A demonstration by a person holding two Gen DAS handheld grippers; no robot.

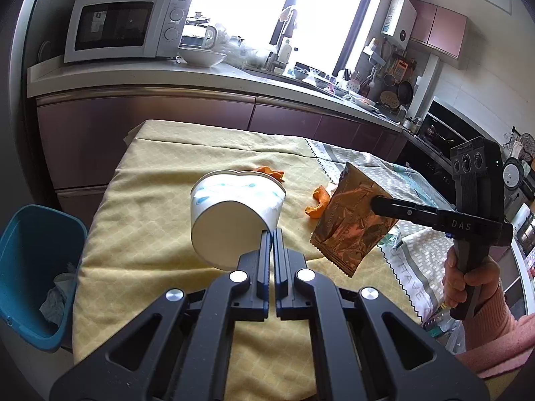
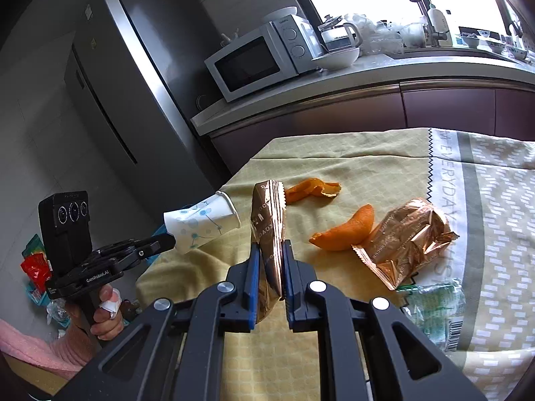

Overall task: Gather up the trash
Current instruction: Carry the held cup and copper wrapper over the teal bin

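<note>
My left gripper (image 1: 272, 234) is shut on the base rim of a white paper cup (image 1: 234, 214) with blue dots, held above the yellow tablecloth; the cup also shows in the right wrist view (image 2: 200, 222). My right gripper (image 2: 270, 245) is shut on a copper foil wrapper (image 2: 269, 220), lifted off the table; it shows in the left wrist view (image 1: 354, 220) too. Two orange peels (image 2: 312, 188) (image 2: 344, 230) and a second crumpled foil wrapper (image 2: 408, 237) lie on the cloth. A clear plastic wrapper (image 2: 434, 307) lies near the right.
A blue trash bin (image 1: 33, 267) with some waste in it stands on the floor left of the table (image 1: 150, 234). Behind are a kitchen counter with a microwave (image 1: 123, 26), bowls and a sink, and a fridge (image 2: 133, 83). Packets lie on the floor.
</note>
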